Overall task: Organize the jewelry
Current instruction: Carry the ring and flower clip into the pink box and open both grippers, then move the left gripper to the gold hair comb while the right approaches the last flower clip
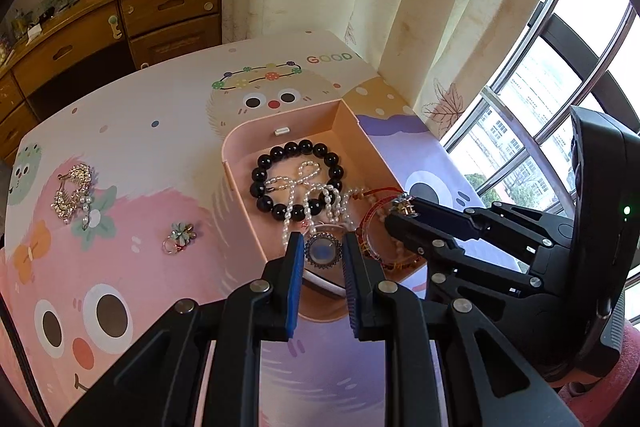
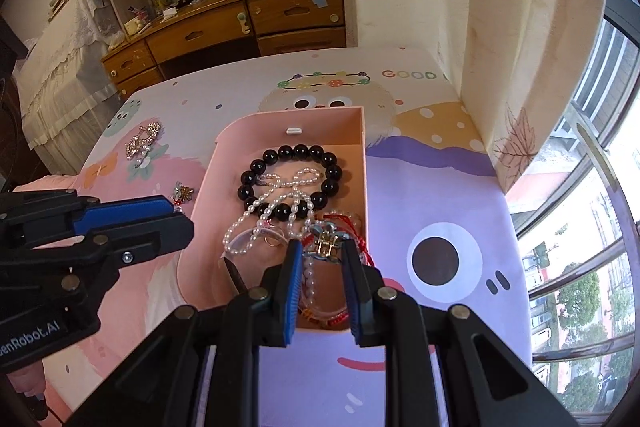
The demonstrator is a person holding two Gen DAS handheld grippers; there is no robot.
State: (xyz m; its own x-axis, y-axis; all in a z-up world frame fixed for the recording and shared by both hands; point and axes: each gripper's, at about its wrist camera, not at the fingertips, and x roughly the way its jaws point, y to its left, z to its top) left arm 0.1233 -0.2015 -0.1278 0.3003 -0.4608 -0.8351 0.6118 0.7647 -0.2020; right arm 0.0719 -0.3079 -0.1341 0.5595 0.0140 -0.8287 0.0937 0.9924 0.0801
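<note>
The right gripper (image 2: 319, 254), jaws part open, loosely brackets a small, light, stiff gold metal clasp (image 2: 325, 245), best pinched across its flat sides, above the pink cardboard box (image 2: 208, 195), while the left gripper (image 1: 319, 254) hovers part open, empty.

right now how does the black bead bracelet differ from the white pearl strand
The black bead bracelet has large, round, glossy dark beads; the white pearl strand has small pale ones. The bracelet lies as a neat closed ring; the strand is looped and tangled, draped across it. Both lie inside the pink box.
</note>
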